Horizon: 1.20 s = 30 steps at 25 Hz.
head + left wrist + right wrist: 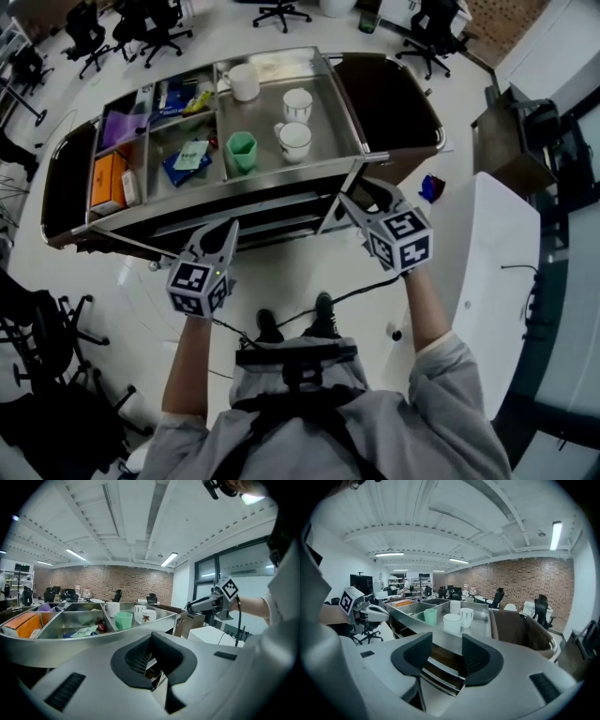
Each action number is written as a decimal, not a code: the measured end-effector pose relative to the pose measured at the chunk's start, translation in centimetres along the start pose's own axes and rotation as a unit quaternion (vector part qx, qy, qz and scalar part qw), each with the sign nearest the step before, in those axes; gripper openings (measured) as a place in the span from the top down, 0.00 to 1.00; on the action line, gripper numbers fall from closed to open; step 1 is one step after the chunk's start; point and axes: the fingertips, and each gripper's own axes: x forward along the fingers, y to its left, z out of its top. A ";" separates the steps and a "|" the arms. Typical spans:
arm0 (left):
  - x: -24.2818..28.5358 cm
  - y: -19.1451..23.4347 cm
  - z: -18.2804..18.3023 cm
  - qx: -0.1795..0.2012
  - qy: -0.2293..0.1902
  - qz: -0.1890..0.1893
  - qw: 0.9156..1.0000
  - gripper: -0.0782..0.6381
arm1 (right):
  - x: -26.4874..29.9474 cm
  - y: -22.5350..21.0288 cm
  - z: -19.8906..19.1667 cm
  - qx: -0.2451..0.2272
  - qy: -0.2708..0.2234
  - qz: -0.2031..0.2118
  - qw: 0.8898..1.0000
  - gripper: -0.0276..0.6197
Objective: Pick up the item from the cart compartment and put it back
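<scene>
- The right gripper [446,656] is released, with nothing between its jaws; the left gripper [152,663] is clenched and empty.
- Which item is meant is unclear. The green cup [241,151], upper centre in the cart [272,184], looks light, stiff and slick, so pinch its rim wall.
- The contents of the upper-left compartments are hard to make out.

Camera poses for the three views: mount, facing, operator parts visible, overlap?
Head view: on the head, steeply down at the cart; shows forearms, left gripper, right gripper.
Left gripper view: on the left gripper, across the cart top toward the brick wall; own jaws together, right gripper beyond.
Right gripper view: on the right gripper, across the cart too; own jaws apart, empty; left gripper at left.
Shared: all three see the green cup.
</scene>
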 end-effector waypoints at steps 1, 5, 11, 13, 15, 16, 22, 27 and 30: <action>0.5 -0.2 0.4 0.000 -0.004 -0.002 1.000 0.89 | 0.6 -1.0 1.1 -0.012 0.005 0.003 1.000 0.62; 2.2 -0.8 2.2 0.004 -0.014 -0.011 1.000 0.89 | 4.1 -4.2 5.1 -0.057 0.033 0.018 0.998 0.49; 4.0 -0.6 4.5 0.019 -0.019 -0.008 1.000 0.89 | 11.0 -7.8 9.6 -0.063 0.065 0.034 0.995 0.39; 4.4 -0.5 4.7 0.014 -0.021 -0.008 1.000 0.89 | 13.3 -8.3 10.3 -0.066 0.084 0.036 0.994 0.38; 4.7 -0.3 4.9 0.013 -0.019 -0.006 1.000 0.89 | 15.6 -8.3 10.4 -0.065 0.106 0.044 0.991 0.35; 4.8 -0.2 4.9 0.015 -0.017 -0.004 1.000 0.89 | 16.7 -8.3 10.4 -0.062 0.116 0.047 0.990 0.33; 5.7 0.8 4.6 0.004 -0.017 -0.002 1.000 0.89 | 21.7 -9.2 10.9 -0.012 0.159 0.067 0.985 0.32; 6.2 1.6 3.8 -0.009 -0.011 0.002 1.000 0.89 | 24.1 -9.6 10.2 -0.035 0.214 0.072 0.974 0.32; 6.6 2.0 3.8 -0.006 -0.009 0.003 1.000 0.89 | 25.4 -9.4 9.4 -0.051 0.245 0.079 0.965 0.32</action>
